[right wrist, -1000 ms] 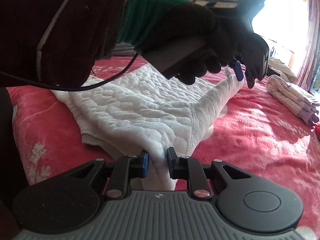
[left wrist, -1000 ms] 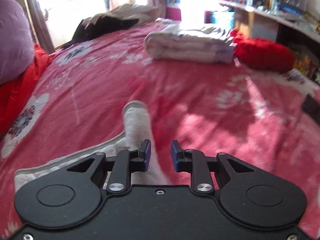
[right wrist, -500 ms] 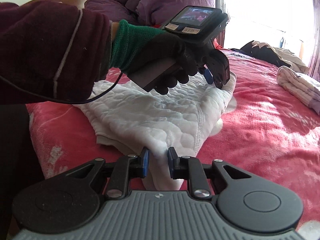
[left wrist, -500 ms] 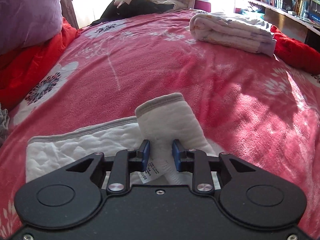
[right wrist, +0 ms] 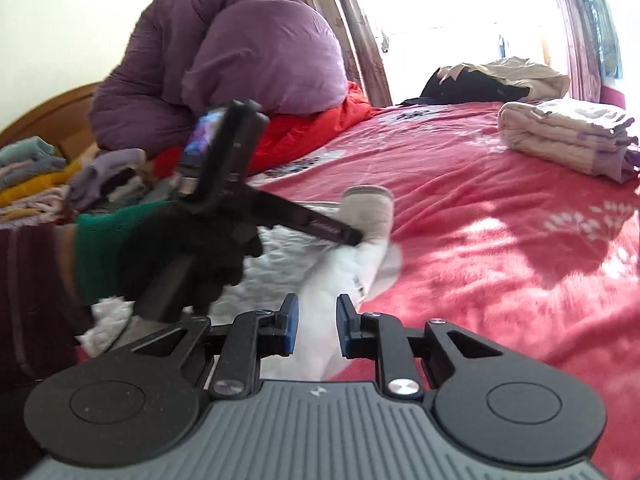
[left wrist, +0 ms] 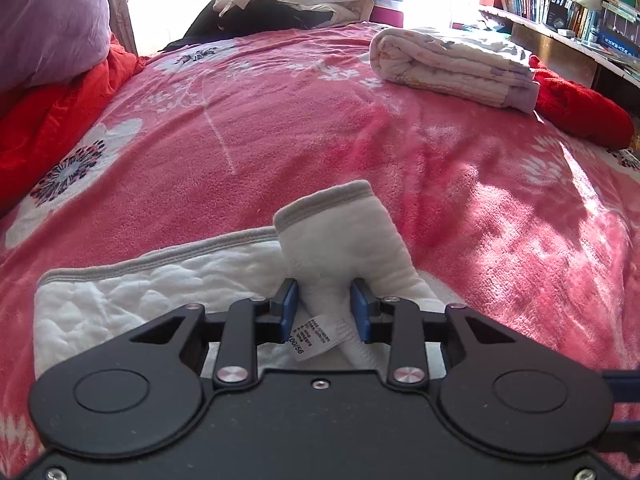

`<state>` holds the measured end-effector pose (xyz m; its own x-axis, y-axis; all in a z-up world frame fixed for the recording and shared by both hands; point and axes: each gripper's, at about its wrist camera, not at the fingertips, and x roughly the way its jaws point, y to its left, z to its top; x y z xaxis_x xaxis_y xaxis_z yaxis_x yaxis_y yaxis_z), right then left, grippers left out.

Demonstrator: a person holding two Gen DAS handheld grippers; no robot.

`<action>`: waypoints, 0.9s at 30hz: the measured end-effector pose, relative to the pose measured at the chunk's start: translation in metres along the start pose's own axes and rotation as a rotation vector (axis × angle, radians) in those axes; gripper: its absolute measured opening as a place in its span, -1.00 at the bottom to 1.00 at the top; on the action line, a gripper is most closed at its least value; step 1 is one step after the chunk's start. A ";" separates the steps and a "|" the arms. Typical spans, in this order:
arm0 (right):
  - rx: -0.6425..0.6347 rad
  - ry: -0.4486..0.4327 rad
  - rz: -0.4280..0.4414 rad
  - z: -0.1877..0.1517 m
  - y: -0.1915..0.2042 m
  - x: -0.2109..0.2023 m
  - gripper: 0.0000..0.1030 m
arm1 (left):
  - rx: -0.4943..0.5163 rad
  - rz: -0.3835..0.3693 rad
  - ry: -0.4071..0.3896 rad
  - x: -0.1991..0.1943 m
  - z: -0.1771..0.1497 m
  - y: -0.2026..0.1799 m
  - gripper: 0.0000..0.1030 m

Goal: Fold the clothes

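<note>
Nearest, the right gripper (right wrist: 314,330) clamps a bunched fold of the white quilted garment (left wrist: 152,284), which lies on the pink flowered blanket (left wrist: 280,128). Just beyond, the left gripper (left wrist: 324,314) pinches the garment's sleeve by its care label (left wrist: 316,338), the grey cuff (left wrist: 324,202) standing up past the fingertips. A black-gloved hand (right wrist: 188,256) holds that tool. Farther off rests a folded blanket (left wrist: 452,68), then a purple duvet (right wrist: 240,60).
</note>
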<state>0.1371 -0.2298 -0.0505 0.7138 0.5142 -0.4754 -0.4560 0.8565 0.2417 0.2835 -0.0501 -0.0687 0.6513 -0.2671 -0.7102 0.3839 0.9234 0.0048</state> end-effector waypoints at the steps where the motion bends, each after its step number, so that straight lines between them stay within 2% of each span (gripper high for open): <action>1: -0.014 -0.013 0.009 0.001 0.000 0.009 -0.59 | 0.001 -0.001 0.002 -0.001 0.000 0.000 -0.39; 4: -0.095 -0.019 0.026 0.001 0.008 0.031 -0.59 | 0.016 -0.005 0.000 -0.001 0.000 0.000 -0.39; 5: -0.121 0.008 0.035 -0.001 0.012 0.039 -0.59 | 0.014 -0.008 0.002 0.000 -0.001 0.001 -0.39; 7: -0.161 0.144 0.040 -0.012 0.013 0.062 -0.58 | -0.001 -0.014 0.002 0.002 -0.002 0.004 -0.38; 10: -0.184 0.148 0.046 -0.015 0.014 0.067 -0.58 | -0.048 -0.025 0.011 0.001 0.002 0.009 -0.38; 12: -0.204 0.144 0.039 -0.016 0.017 0.065 -0.58 | -0.015 -0.007 0.003 -0.005 0.005 0.003 -0.39; 15: -0.201 0.132 0.043 -0.018 0.017 0.062 -0.58 | 0.022 0.031 -0.021 -0.019 0.010 -0.004 -0.55; 17: -0.204 0.129 0.045 -0.019 0.018 0.060 -0.58 | 0.050 0.054 -0.049 -0.032 0.014 -0.008 -0.55; 22: -0.221 0.123 0.033 -0.020 0.023 0.061 -0.58 | 0.083 0.020 -0.131 -0.059 0.029 -0.026 -0.55; 24: -0.223 0.121 0.031 -0.020 0.024 0.061 -0.58 | 0.129 0.026 -0.122 -0.053 0.032 -0.038 -0.55; 25: -0.224 0.120 0.030 -0.020 0.024 0.061 -0.58 | 0.150 0.055 -0.108 -0.044 0.033 -0.043 -0.58; 27: -0.228 0.118 0.027 -0.021 0.025 0.060 -0.58 | 0.114 0.059 -0.073 -0.024 0.035 -0.037 -0.61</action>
<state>0.1574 -0.1782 -0.0904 0.6390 0.5167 -0.5699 -0.5919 0.8034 0.0648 0.2769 -0.0873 -0.0277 0.7194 -0.2361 -0.6532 0.4124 0.9020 0.1281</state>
